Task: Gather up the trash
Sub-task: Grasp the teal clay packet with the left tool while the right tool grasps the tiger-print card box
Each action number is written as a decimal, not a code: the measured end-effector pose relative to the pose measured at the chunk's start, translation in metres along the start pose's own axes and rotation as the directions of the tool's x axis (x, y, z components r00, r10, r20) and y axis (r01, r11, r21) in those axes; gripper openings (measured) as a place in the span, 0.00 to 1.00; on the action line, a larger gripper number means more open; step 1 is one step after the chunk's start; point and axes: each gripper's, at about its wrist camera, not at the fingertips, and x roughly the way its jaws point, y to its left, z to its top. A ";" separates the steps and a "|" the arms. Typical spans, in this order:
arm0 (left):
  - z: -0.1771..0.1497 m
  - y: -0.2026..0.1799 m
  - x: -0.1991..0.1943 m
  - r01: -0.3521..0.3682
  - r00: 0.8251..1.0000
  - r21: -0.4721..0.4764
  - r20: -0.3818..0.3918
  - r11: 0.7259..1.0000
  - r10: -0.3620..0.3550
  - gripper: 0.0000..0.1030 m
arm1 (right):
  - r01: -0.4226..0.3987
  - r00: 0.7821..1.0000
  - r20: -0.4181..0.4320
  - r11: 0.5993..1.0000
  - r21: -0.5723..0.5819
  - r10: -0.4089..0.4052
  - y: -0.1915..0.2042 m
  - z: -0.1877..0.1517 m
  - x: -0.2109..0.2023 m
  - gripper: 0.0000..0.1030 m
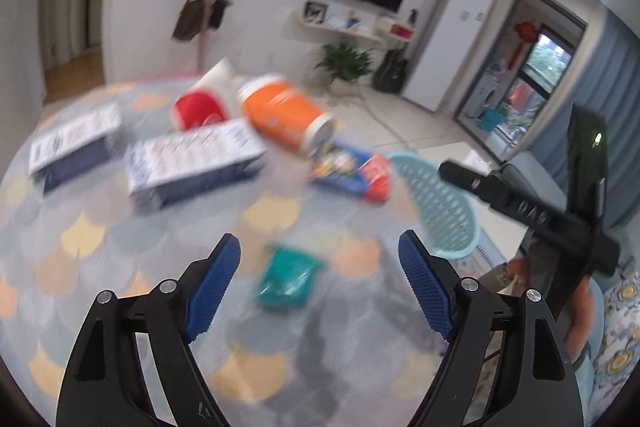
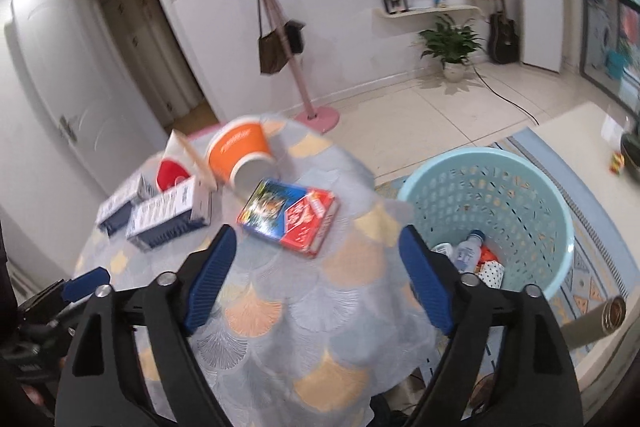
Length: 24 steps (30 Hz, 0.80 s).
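Note:
My left gripper hangs open over the round table with the scale-patterned cloth, and a teal packet lies on the cloth between its fingers, untouched. Beyond it lie an orange cup on its side, a red cup, two blue-and-white boxes and a colourful flat box. My right gripper is open and empty above the table's near edge, just short of the colourful box. The light-blue basket stands on the floor to the right, with a bottle and other trash inside.
A pink coat stand with a brown bag rises behind the table. A potted plant and a guitar stand by the far wall under the TV. A low white table is beyond the basket.

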 end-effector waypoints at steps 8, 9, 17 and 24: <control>-0.019 0.012 0.035 -0.028 0.996 0.004 -0.080 1.000 0.029 0.76 | 0.060 0.991 -0.104 0.985 -0.163 -0.078 0.021 -0.004 0.051 0.81; -0.025 0.009 0.038 -0.038 0.996 0.020 -0.084 0.999 0.039 0.75 | 0.060 0.990 -0.116 0.982 -0.178 -0.082 0.022 -0.004 0.056 0.81; -0.037 0.005 0.053 -0.102 0.992 0.104 -0.062 0.989 0.109 0.56 | 0.074 0.979 -0.156 0.936 -0.343 -0.134 0.032 -0.002 0.088 0.81; -0.040 0.009 0.047 -0.110 0.993 0.091 -0.033 0.990 0.113 0.51 | 0.087 0.976 -0.140 0.892 -0.443 -0.165 0.045 -0.001 0.106 0.81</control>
